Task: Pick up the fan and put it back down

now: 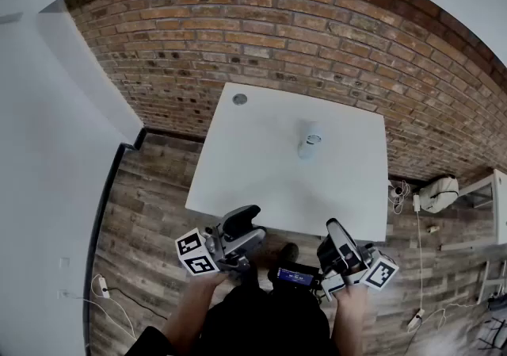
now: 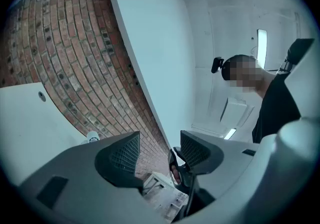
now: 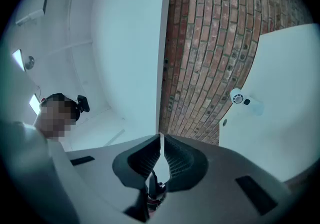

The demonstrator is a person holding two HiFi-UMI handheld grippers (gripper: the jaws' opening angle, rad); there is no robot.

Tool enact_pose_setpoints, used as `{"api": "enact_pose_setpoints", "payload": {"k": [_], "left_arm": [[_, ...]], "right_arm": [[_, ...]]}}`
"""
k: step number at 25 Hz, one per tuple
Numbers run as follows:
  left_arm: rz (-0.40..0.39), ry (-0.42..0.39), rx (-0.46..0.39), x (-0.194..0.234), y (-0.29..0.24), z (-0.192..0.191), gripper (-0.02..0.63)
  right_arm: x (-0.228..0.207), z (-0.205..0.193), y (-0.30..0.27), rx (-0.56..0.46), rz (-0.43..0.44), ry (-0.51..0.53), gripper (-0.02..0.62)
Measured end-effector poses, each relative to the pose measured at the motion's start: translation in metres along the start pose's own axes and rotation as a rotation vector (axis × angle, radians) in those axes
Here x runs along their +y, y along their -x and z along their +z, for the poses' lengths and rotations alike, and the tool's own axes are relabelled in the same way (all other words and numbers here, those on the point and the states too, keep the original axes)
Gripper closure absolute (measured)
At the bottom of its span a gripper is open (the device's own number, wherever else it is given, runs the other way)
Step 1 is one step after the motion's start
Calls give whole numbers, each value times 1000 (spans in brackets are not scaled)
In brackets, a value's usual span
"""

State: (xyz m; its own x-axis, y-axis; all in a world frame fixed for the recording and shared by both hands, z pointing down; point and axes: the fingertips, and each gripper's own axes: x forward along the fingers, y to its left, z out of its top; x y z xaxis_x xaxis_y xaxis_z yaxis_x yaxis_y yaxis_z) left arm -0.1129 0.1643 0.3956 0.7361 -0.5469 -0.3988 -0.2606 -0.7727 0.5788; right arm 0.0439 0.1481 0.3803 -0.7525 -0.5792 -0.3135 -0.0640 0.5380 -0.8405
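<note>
Fan (image 1: 310, 140) is small and white, a stubby rounded body with a circular end that carries a dark ring or mark; whether it stands or lies on its side is hard to tell. It sits alone on the white table (image 1: 253, 172), right of the middle and toward the far half, touched by nothing. In the right gripper view it shows as a pale round face with a dark centre against the tabletop. The table is square and plain, with a small round grey grommet (image 1: 239, 98) near its far left corner. Behind it runs a red brick wall (image 1: 277, 29), a smooth white wall (image 1: 47, 148) meets it on the left, and the floor (image 1: 150, 204) is weathered wood planks. A power strip (image 1: 101, 287) with a cable lies on the floor at the left, and a pale rounded object (image 1: 438, 192) with more cables lies at the right. Both grippers are held at the near edge of the table, well apart from the fan. The left gripper (image 1: 247, 227) has its jaws spread wide with nothing between them. The right gripper (image 1: 334, 234) has its jaws pressed together on nothing.
</note>
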Motion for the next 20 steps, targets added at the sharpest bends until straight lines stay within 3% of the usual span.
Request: {"api": "enact_pose_setpoints", "payload": {"k": [8, 14, 20], "left_arm": [[64, -39, 52, 29, -66, -17, 334], [112, -62, 142, 52, -122, -41, 334], [178, -78, 241, 74, -145, -65, 334]], "right_arm": [[-33, 70, 2, -29, 57, -67, 569], [-65, 127, 14, -78, 101, -91, 569], [-86, 156, 23, -114, 98, -136, 569]]}}
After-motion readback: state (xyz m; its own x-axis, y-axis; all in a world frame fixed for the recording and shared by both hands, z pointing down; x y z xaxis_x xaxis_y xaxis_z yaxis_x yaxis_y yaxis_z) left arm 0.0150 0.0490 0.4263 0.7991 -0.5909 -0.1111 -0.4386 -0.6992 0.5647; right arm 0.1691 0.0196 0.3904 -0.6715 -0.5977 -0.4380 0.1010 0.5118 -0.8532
